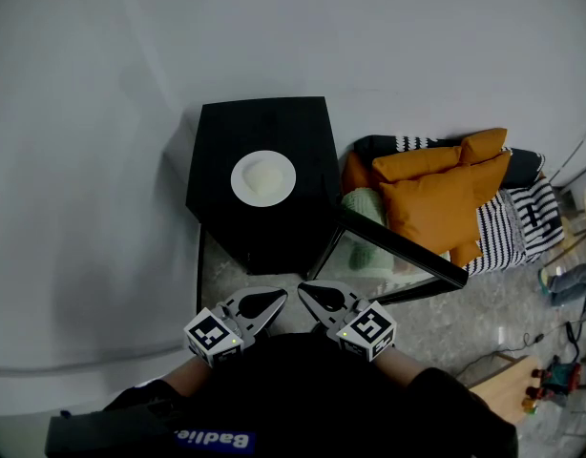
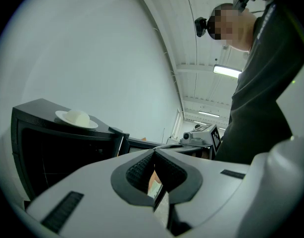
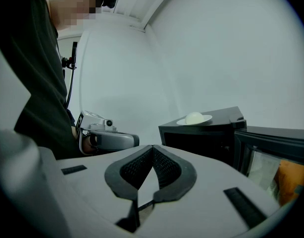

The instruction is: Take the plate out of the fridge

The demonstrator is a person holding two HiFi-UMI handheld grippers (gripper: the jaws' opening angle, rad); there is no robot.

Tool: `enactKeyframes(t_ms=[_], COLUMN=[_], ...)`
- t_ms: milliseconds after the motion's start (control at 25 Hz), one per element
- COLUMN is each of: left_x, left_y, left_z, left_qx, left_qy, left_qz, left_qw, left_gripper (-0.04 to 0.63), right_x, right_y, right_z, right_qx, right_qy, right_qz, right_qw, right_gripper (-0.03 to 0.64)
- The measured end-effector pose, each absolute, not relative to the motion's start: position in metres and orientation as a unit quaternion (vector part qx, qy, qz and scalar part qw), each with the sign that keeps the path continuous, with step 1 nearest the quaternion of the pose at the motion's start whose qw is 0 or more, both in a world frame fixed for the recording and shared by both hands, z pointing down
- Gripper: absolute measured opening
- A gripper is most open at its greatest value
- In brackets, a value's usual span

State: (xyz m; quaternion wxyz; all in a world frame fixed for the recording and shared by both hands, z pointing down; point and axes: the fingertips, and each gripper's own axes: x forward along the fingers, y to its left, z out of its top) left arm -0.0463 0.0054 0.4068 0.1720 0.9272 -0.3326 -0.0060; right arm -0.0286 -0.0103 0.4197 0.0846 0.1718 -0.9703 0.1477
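Note:
A white plate [image 1: 263, 178] with a pale round lump of food on it stands on top of the small black fridge [image 1: 274, 122]. The fridge door [image 1: 388, 256] hangs open to the right. Both grippers are held close to my body, in front of the fridge and below its top. My left gripper [image 1: 282, 296] and right gripper [image 1: 302, 289] point toward each other, tips nearly touching, both shut on nothing. From the left gripper view the plate [image 2: 76, 119] sits up at the left. In the right gripper view the plate [image 3: 194, 119] lies beyond the shut jaws.
Orange cushions [image 1: 436, 194] and a black-and-white striped blanket [image 1: 517, 218] lie right of the fridge, behind the open door. A plain white wall backs the fridge. Cables and a wooden board [image 1: 503, 385] lie on the speckled floor at the lower right.

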Motion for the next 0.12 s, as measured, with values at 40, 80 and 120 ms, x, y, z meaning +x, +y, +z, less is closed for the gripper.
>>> enactKeyframes(t_ms=[40, 80, 120], left_x=[-0.0466, -0.0469, -0.0472], left_y=[0.0055, 0.0056, 0.0057], left_z=[0.407, 0.4074, 0.4077], left_qx=[0.927, 0.927, 0.927], left_qy=[-0.333, -0.333, -0.333], left_qz=[-0.006, -0.005, -0.005], left_qw=[0.172, 0.172, 0.172], left_gripper=[0.008, 0.008, 0.008], right_x=[-0.0287, -0.0289, -0.029], right_y=[-0.0096, -0.009, -0.0083], right_z=[0.4184, 0.4173, 0.4161], right_qx=[0.172, 0.173, 0.173], right_qy=[-0.969, -0.969, -0.968], right_qz=[0.15, 0.152, 0.155], right_qw=[0.089, 0.093, 0.097], right_gripper=[0.009, 0.009, 0.009])
